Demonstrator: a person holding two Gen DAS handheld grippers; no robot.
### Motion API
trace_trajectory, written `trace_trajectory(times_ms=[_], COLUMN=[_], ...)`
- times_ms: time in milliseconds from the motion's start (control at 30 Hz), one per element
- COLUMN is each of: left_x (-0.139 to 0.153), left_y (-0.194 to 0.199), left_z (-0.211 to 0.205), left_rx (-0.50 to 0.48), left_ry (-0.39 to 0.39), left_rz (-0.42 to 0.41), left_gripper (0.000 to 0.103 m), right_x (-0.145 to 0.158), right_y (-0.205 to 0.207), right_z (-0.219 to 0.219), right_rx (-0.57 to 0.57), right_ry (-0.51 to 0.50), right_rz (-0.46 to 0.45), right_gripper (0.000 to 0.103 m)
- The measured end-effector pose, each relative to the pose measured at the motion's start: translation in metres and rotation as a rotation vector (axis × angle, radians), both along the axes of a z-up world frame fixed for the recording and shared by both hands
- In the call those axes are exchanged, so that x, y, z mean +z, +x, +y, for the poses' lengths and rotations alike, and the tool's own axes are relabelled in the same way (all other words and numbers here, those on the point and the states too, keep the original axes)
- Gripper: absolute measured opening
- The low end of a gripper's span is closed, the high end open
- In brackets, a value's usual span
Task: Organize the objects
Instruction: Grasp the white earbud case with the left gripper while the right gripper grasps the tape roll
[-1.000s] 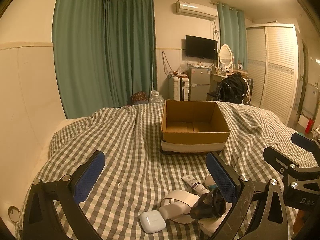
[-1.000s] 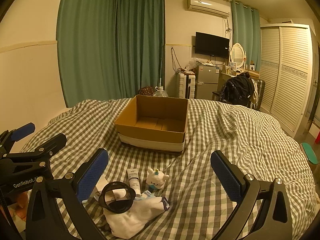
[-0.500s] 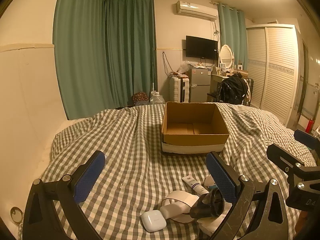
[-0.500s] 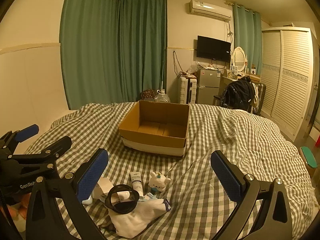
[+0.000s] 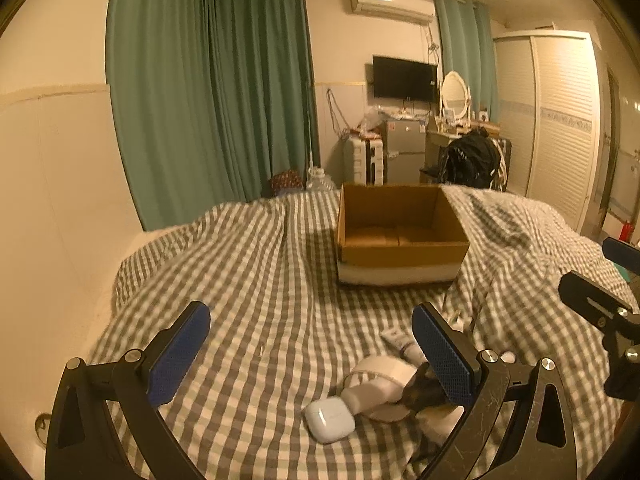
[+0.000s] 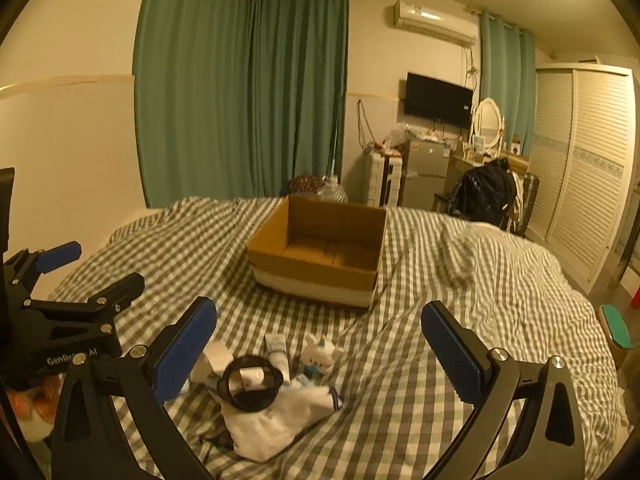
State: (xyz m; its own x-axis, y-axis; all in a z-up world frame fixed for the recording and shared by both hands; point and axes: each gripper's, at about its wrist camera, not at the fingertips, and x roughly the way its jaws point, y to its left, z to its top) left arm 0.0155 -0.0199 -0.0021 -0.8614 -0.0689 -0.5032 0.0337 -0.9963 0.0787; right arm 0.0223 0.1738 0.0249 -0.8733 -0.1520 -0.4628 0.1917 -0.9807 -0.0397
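Nothing packed yet: the box is empty and every item lies on the bed.

From the left wrist view, the left gripper (image 5: 310, 354) hangs with jaws spread wide and holding nothing; the cardboard box (image 5: 400, 236) sits far across the checked bed (image 5: 240, 280) with a bare floor, while the white earbud case (image 5: 330, 419) and a roll of white tape (image 5: 380, 376) lie near. From the right wrist view, the right gripper (image 6: 320, 350) is likewise released and empty; a black ring (image 6: 250, 382), possibly a lens cap, rests on a white sock (image 6: 276, 424), beside a cream tube (image 6: 277, 350) and a small toy figure (image 6: 320, 354). All sorting is left to do.
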Motion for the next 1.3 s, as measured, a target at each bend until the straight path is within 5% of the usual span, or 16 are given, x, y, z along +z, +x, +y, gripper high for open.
trace_trajectory(times_ms=[400, 700, 900, 1100, 1300], left_x=[-0.086, -0.118, -0.132, -0.141, -0.136], left_y=[-0.017, -0.034, -0.048, -0.057, -0.051], left_z=[0.004, -0.002, 0.001, 0.003, 0.006], left_rx=[-0.062, -0.101, -0.138, -0.138, -0.162], left_ry=[-0.063, 0.017, 0.026, 0.003, 0.011], left_rz=[-0.235, -0.372, -0.439, -0.486, -0.475], left_gripper=[0.097, 0.087, 0.087, 0.055, 0.055], right_x=[-0.065, -0.103, -0.126, -0.115, -0.102], right_y=[-0.024, -0.060, -0.077, -0.069, -0.063], right_z=[-0.012, -0.037, -0.050, -0.037, -0.023], right_rx=[0.087, 0.182, 0.241, 0.179, 0.141], right_ry=[-0.011, -0.071, -0.090, -0.102, -0.128], right_rz=[-0.208, -0.372, -0.458, -0.402, -0.367], right_gripper=[0.103, 0.102, 0.078, 0.078, 0.078])
